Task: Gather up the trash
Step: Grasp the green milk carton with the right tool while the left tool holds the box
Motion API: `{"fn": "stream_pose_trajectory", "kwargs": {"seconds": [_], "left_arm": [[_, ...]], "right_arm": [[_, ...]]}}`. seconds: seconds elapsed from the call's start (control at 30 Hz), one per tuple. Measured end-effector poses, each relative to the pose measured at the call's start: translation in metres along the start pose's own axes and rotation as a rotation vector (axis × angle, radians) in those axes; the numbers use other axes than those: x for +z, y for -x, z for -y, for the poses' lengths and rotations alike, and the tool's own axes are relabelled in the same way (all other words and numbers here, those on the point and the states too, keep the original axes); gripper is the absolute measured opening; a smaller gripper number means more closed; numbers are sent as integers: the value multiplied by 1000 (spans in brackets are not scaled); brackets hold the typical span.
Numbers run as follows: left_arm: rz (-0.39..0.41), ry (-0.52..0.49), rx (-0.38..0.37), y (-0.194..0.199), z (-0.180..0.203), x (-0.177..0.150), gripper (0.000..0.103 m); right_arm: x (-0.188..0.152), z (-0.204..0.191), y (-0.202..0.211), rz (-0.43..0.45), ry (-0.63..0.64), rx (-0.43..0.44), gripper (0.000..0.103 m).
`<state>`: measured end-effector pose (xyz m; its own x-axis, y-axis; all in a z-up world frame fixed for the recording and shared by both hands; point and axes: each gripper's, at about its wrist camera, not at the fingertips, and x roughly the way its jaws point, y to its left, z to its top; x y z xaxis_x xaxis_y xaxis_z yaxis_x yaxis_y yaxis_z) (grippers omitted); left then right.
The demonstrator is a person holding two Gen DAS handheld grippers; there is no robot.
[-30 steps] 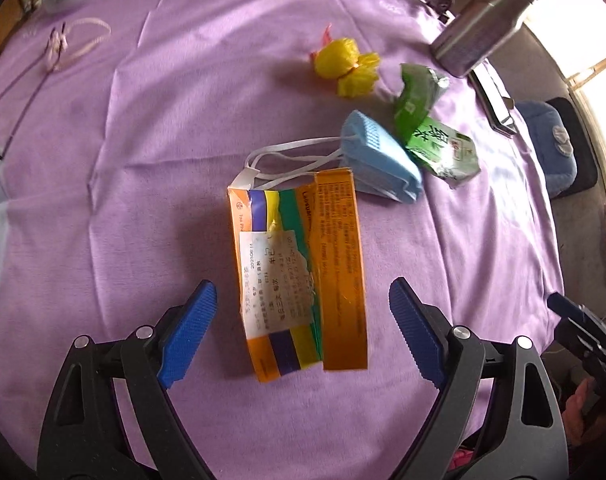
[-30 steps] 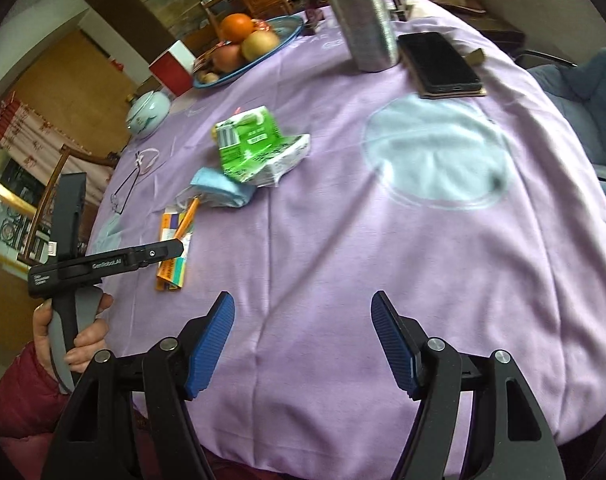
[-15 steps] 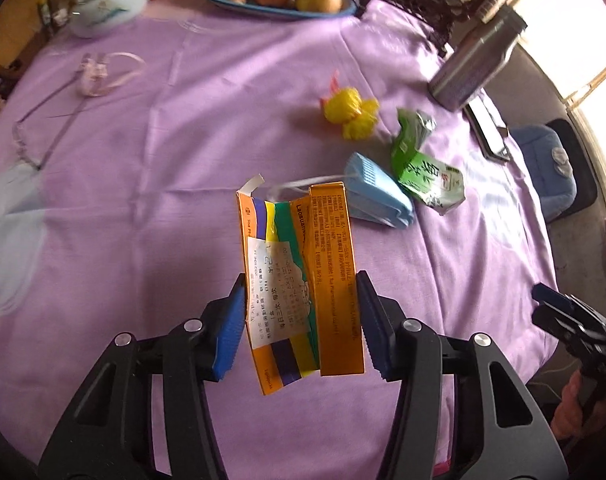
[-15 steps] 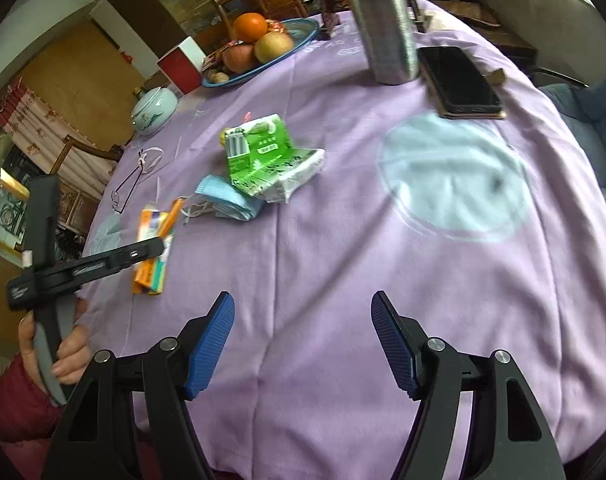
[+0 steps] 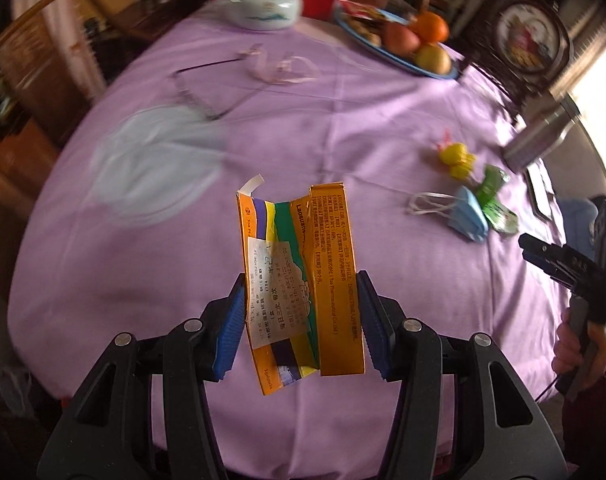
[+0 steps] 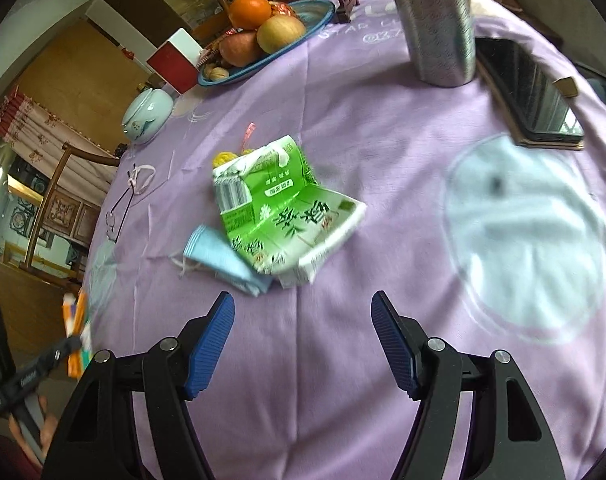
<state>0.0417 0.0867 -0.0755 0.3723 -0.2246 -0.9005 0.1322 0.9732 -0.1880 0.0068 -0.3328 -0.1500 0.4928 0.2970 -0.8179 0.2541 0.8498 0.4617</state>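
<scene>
Between left tongs (image 5: pixel 301 322), orange carton (image 5: pixel 303 280) now lifted.

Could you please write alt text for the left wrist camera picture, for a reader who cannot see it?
The left gripper holds a flattened orange medicine box between its blue jaws, above a purple tablecloth. Farther off lie a blue face mask, a green carton and a yellow wrapper.

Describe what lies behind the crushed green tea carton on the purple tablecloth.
Behind the crushed green tea carton, a yellow wrapped object with a pink tie peeks out; its lower part is hidden by the carton.
</scene>
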Motion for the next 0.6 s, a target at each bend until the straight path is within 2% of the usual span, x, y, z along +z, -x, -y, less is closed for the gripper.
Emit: {"fn": "stream_pose_trajectory", "kwargs": {"seconds": [0.13,0.23,0.47,0.6], "left_arm": [[9,53,37,13,-21,-10,53],[9,77,54,18,-29,-15,53],[6,105,61,20,-36,-18,53],[-1,89,47,17,-32,-16,53]], "right_arm": [[8,4,-16,-12,-36,7,69],[14,4,-23,-4,-59,30,60],[21,6,-34,2,-106,42,45],[21,4,-25,37,-85,27,29]]}}
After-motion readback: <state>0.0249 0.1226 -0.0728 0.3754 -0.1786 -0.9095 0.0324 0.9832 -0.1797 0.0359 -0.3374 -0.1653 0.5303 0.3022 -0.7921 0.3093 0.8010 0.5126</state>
